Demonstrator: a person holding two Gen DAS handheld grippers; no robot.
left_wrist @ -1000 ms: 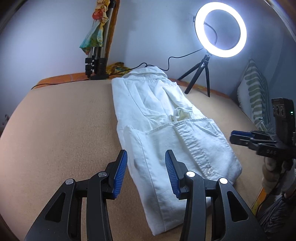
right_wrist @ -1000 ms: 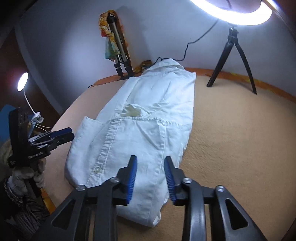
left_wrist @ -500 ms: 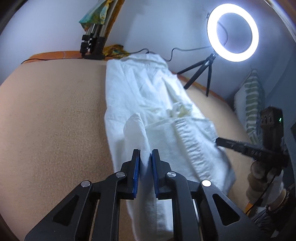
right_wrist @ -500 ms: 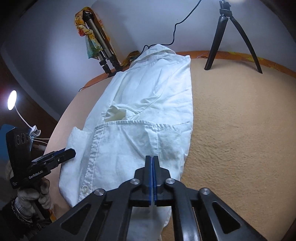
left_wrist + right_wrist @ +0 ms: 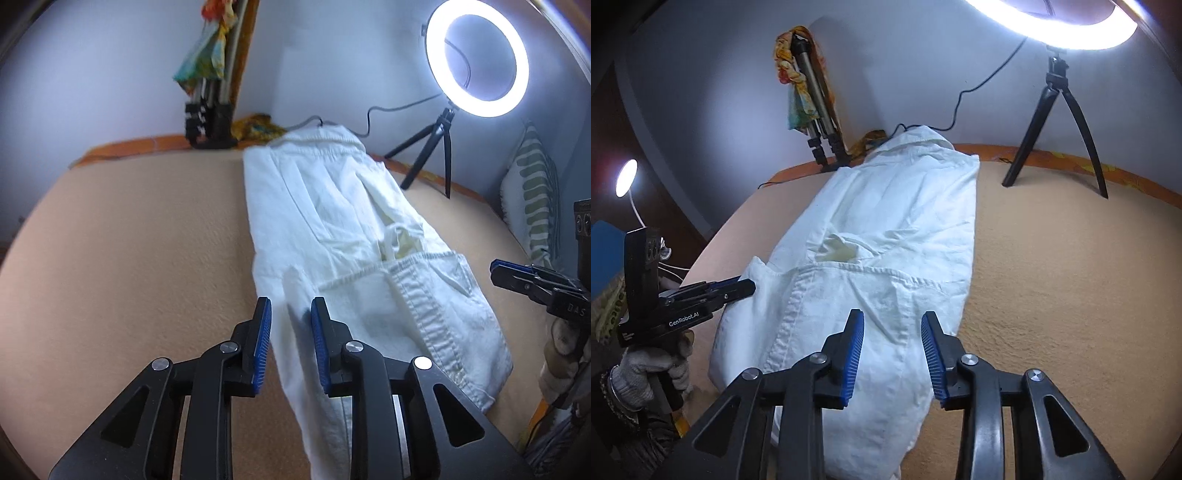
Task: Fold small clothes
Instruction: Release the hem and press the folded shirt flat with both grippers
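Observation:
A white shirt point(image 5: 347, 236) lies lengthwise on the tan bed, collar at the far end, its sides folded in and the near part folded over; it also shows in the right wrist view point(image 5: 886, 236). My left gripper point(image 5: 290, 339) is open over the shirt's near left edge, with a raised fold of cloth between its blue pads, untouched by them. My right gripper point(image 5: 892, 350) is open over the shirt's near right edge. Each gripper shows from the side in the other's view, the right point(image 5: 532, 284) and the left point(image 5: 713, 295).
A ring light on a black tripod point(image 5: 476, 59) stands at the far right of the bed point(image 5: 129, 258). A folded tripod with a coloured cloth point(image 5: 210, 92) leans at the far wall. A striped pillow point(image 5: 532, 199) lies at the right. A small lamp point(image 5: 626, 181) glows at left.
Both grippers were open, then shut on the shirt's near edges half a second ago, and have now opened again and let the cloth go. The shirt has shifted slightly.

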